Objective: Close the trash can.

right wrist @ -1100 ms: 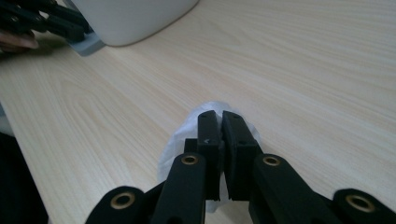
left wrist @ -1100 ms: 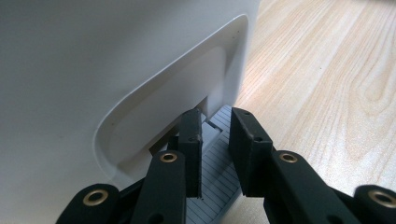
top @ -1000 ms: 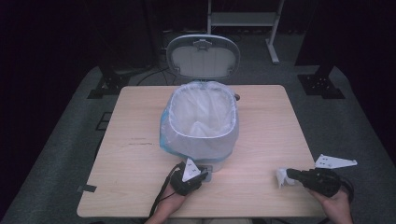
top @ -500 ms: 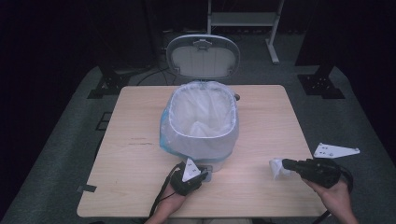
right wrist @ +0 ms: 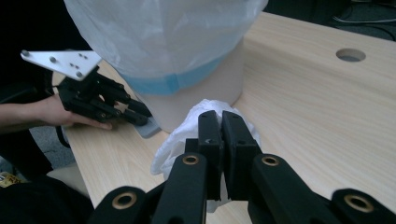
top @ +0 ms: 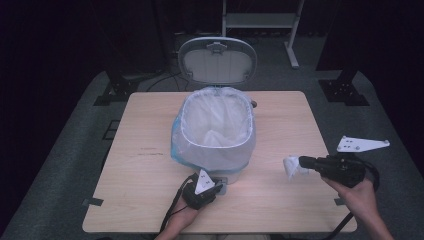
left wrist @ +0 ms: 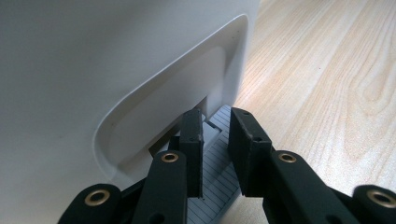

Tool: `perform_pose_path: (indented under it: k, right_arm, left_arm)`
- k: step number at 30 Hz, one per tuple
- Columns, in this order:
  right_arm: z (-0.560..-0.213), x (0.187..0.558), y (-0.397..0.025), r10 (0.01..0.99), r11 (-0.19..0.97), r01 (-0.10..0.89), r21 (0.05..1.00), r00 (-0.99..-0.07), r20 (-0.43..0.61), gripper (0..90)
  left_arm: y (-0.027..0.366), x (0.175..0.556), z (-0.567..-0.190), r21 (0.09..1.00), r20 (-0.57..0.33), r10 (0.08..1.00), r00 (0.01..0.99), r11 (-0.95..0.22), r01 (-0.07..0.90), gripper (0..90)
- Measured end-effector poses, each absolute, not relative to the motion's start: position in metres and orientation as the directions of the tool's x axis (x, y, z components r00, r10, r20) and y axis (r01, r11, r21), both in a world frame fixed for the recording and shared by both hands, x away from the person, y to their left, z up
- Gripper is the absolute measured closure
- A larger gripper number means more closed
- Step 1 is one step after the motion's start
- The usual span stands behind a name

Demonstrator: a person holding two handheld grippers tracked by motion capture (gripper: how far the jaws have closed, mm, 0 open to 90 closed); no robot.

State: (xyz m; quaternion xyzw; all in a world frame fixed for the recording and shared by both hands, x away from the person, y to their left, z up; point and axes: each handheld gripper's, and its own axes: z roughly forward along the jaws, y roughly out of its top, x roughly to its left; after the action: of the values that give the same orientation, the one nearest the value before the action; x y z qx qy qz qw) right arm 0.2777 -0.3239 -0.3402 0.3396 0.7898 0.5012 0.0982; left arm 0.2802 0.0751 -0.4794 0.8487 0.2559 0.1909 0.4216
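High view: a light wooden counter [top: 150, 165] carries a white pedal bin [top: 215, 132] at its centre, lined with a translucent bag whose blue band folds over the rim; the lid [top: 217, 60] stands open toward the far edge.

Left gripper [top: 201, 189], near edge, just in front of the bin: its fingers [left wrist: 191, 140] are parted and rest low on the grey ribbed pedal [left wrist: 212, 172] at the bin's base, beside the recessed white wall. They grasp nothing.

Right gripper [top: 302, 162], toward the counter's right edge, well apart from the bin: its fingers [right wrist: 209, 135] are clenched on a crumpled white tissue [top: 292, 167], held just above the counter surface. In the right gripper view the tissue bulges to either side of the pressed-together fingers, with the bin and the left gripper beyond it.
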Motion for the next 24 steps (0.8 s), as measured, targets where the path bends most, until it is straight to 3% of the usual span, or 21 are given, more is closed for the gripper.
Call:
perform_pose_path:
  k: [24]
  right_arm:
    - [-0.270,0.297,-0.296,0.575,0.282,0.407,0.869,-0.796,0.186,86.6]
  left_arm:
    - [0.074,0.280,-0.480,0.823,0.081,0.601,0.795,-0.490,0.287,75.9]
